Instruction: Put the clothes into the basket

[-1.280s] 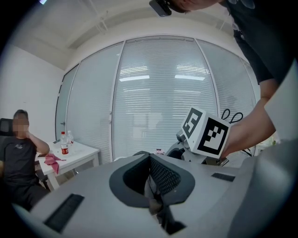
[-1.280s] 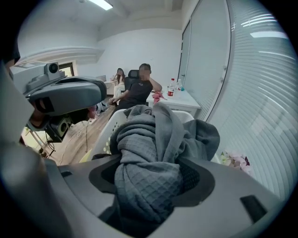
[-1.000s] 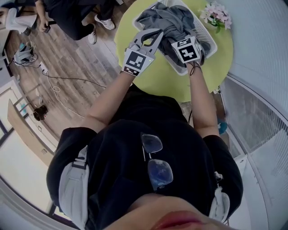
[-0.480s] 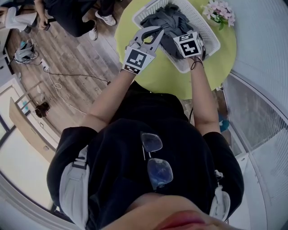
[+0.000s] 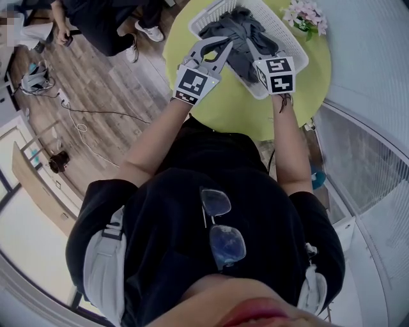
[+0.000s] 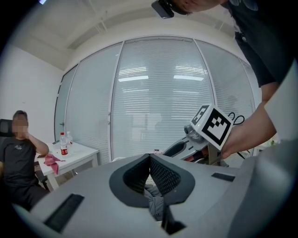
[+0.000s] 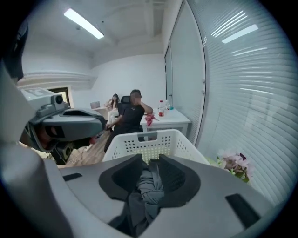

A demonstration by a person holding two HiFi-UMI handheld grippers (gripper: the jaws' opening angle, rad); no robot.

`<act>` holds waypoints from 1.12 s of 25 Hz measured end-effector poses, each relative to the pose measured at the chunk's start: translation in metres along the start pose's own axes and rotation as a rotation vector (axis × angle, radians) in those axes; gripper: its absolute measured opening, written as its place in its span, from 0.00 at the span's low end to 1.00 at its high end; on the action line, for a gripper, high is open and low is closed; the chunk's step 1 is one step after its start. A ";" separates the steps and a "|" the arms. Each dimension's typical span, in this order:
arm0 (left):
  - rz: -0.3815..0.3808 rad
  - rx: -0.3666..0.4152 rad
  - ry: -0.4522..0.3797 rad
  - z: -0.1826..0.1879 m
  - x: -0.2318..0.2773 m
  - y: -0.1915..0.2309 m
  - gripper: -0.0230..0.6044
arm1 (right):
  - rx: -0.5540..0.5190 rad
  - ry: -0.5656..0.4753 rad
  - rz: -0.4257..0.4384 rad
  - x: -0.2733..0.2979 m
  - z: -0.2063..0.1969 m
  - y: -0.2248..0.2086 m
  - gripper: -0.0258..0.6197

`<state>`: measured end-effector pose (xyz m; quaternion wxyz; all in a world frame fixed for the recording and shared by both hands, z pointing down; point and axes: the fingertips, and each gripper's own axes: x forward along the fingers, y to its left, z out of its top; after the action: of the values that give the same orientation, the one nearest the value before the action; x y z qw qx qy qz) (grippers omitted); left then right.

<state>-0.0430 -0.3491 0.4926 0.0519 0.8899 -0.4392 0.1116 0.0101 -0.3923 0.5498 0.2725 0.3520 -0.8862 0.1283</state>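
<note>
The round yellow-green table (image 5: 223, 108) carries a white perforated basket (image 5: 294, 46) at its far edge. The grey clothes (image 5: 239, 29) lie bunched inside the basket, filling most of it, with one part reaching the near wall where both tools work. The person stands at the table's near side, holding both tools over that wall. The left gripper (image 6: 149, 157) is clenched: its tips meet, and a narrow fold of the grey cloth is caught between the pads just behind them. The right gripper (image 7: 150, 160) stands beside it, above the basket's near corner. Its jaws are closing, and a twisted bunch of the same cloth sits between the pads, touching both and hanging down below them. A small bunch of pink and white flowers (image 5: 307, 18) lies on the table just beside the basket's right side.
</note>
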 end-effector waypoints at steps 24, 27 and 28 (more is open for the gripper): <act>-0.223 0.024 -0.164 0.106 -0.084 -0.062 0.05 | -0.074 -0.480 0.010 -0.174 0.102 0.107 0.08; -0.230 0.032 -0.163 0.105 -0.086 -0.066 0.05 | -0.064 -0.491 0.006 -0.179 0.103 0.109 0.08; -0.232 0.034 -0.163 0.106 -0.087 -0.067 0.05 | -0.056 -0.496 0.008 -0.180 0.103 0.110 0.08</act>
<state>-0.0255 -0.2612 0.3693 0.0137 0.9417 -0.3340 0.0396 0.0024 -0.2569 0.3580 0.0559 0.3617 -0.9305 0.0144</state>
